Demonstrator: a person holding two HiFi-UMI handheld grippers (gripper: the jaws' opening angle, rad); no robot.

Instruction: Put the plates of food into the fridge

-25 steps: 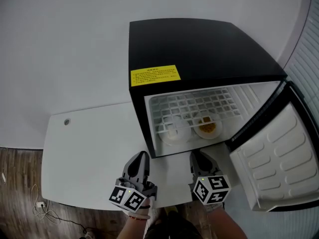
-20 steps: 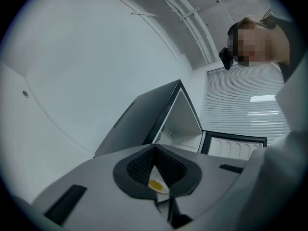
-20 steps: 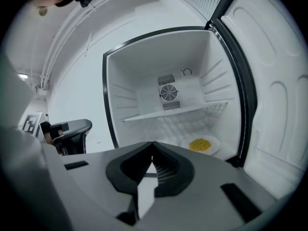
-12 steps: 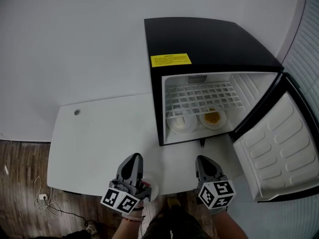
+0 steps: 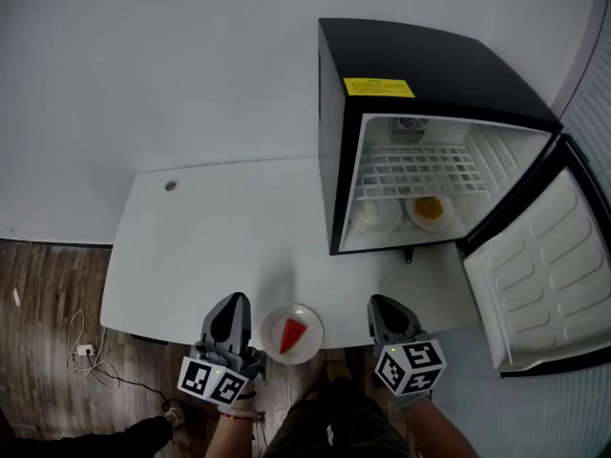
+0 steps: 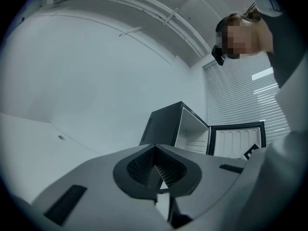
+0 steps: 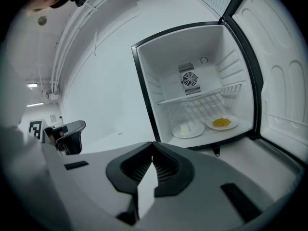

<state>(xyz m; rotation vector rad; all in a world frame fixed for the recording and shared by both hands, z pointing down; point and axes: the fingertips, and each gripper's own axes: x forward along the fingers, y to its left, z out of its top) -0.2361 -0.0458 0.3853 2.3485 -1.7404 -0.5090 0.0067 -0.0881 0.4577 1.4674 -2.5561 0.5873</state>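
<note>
Plates of food sat in two places: a round white plate with a red wedge (image 5: 292, 333) lay at the near edge of the white table (image 5: 210, 246), and two more round plates, one with pale food (image 5: 377, 216) and one with yellow food (image 5: 429, 212), rested side by side on the floor of the black fridge (image 5: 420, 65) at the table's right end. The fridge's ribbed white door (image 5: 539, 275) hung wide open to the right, leaving the front of the cabinet clear. A white wire shelf (image 5: 415, 170) crossed above the two plates. The smooth tabletop lay bare from its left edge to the fridge, save a small round fitting (image 5: 171, 186) near the far left corner. The left gripper (image 5: 230, 301) and right gripper (image 5: 383, 302) flanked the wedge plate at the near edge, neither touching it. Both had their ridged dark jaws closed together on nothing.
</note>
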